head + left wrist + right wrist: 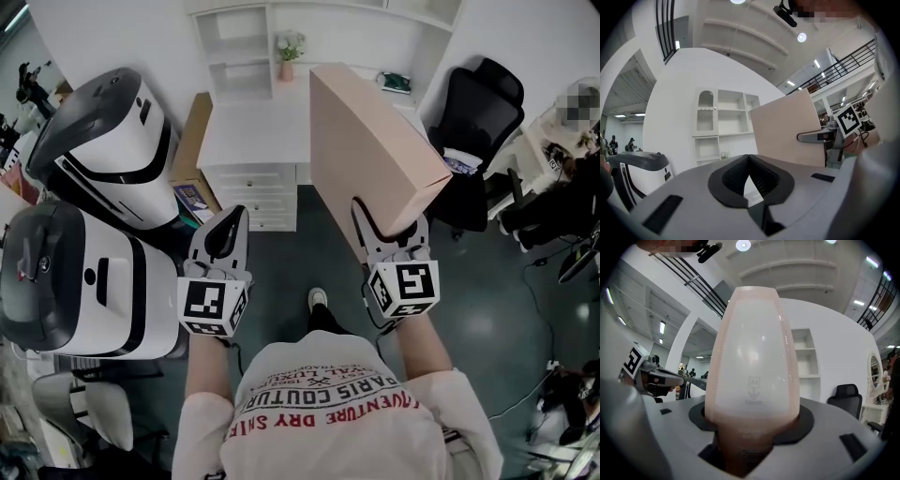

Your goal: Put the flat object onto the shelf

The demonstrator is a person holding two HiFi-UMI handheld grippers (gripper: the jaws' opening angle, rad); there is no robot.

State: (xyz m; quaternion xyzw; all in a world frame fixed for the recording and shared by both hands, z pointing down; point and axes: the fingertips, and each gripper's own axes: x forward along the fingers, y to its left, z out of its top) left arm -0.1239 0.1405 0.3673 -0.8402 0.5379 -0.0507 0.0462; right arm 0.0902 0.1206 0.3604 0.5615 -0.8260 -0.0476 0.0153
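Note:
The flat object is a tan, slim box (375, 141), held upright on edge in front of me. My right gripper (389, 230) is shut on its near lower edge. In the right gripper view the box (752, 357) fills the middle and rises from between the jaws of the right gripper (752, 434). My left gripper (228, 225) hovers level with it to the left, apart from the box, shut and empty; its tips meet in the left gripper view (749, 159). The white shelf unit (244, 37) stands ahead above a white desk (253, 122), and the shelf (724, 117) also shows in the left gripper view.
Two large white-and-grey machines (103, 141) (75, 281) stand at my left. A potted plant (289, 52) sits on the desk, with drawers (253, 192) below. A cardboard sheet (192, 141) leans beside the desk. A black office chair (478, 103) and a seated person (562, 187) are at right.

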